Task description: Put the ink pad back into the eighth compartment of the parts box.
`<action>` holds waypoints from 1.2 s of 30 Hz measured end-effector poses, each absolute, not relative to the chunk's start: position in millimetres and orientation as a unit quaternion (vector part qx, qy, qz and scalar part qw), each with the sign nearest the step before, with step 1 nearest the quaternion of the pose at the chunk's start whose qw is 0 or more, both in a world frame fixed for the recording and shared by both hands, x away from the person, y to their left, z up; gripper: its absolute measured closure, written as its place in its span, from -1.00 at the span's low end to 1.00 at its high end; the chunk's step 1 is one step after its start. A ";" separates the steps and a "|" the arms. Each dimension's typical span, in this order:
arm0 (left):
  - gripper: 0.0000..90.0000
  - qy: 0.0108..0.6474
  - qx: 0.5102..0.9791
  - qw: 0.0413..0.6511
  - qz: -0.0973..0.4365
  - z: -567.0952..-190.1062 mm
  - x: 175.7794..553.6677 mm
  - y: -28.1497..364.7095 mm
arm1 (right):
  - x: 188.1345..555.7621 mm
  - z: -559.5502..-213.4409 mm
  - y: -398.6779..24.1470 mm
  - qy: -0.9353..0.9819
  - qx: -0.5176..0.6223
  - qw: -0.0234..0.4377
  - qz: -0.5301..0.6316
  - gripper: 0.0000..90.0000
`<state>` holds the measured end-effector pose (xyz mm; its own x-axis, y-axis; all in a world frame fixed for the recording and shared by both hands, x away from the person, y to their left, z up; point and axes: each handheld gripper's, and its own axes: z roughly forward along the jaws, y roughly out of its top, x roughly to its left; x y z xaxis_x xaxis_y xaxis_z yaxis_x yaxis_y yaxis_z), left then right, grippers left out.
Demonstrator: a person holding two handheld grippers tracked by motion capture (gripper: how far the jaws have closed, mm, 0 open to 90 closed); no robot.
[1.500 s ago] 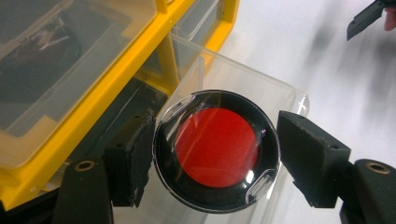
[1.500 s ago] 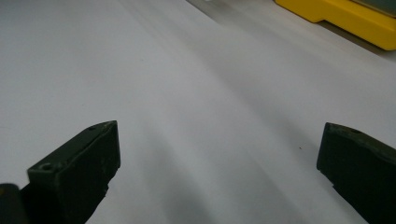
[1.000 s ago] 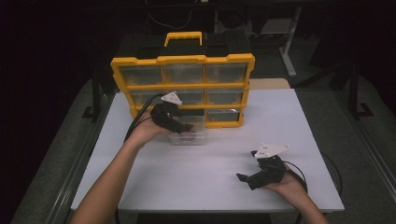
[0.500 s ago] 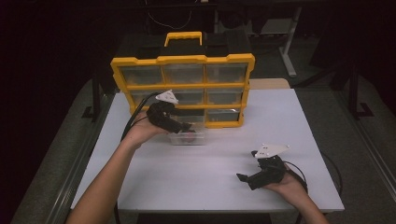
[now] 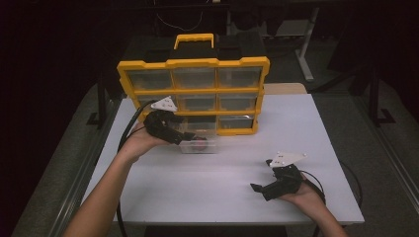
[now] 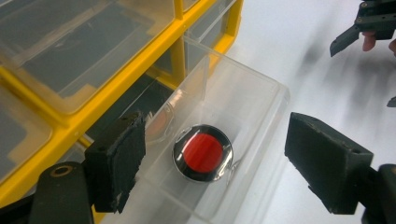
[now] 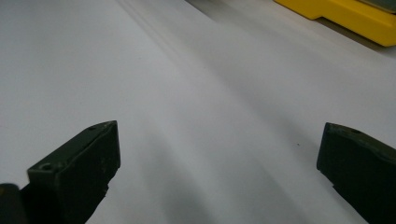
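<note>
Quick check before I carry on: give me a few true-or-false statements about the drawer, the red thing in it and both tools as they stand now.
1. The clear drawer is pulled out of the yellow organizer. True.
2. A round red-centred disc lies inside the drawer. True.
3. The left tool is clamped on the disc. False: its jaws stand apart above the drawer and have just been opening, with nothing pressed between them.
4. The right tool holds a screw. False: its jaws are open over the bare white table.
5. The organizer's handle is red. False: it is yellow.
</note>
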<state>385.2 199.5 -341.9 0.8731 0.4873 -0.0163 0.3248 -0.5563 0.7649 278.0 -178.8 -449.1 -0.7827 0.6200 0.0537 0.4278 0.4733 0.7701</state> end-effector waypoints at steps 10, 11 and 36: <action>-0.66 0.246 0.868 0.418 0.104 -344.9 370.8 216.3 | 277.5 -449.1 -177.7 0.851 0.307 0.118 0.409 -1.00; -0.67 0.246 0.868 0.418 0.104 -346.3 367.3 220.4 | 277.5 -449.3 -177.8 0.851 0.307 0.118 0.408 -1.00; -0.70 0.261 0.857 0.427 0.125 -391.9 329.5 245.9 | 277.3 -449.6 -178.6 0.851 0.308 0.118 0.409 -1.00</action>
<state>329.5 245.9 -391.9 0.8329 0.5533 -0.0093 0.3402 -0.4989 0.7971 277.3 -178.6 -449.6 -0.7828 0.6203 0.0500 0.4266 0.4764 0.7688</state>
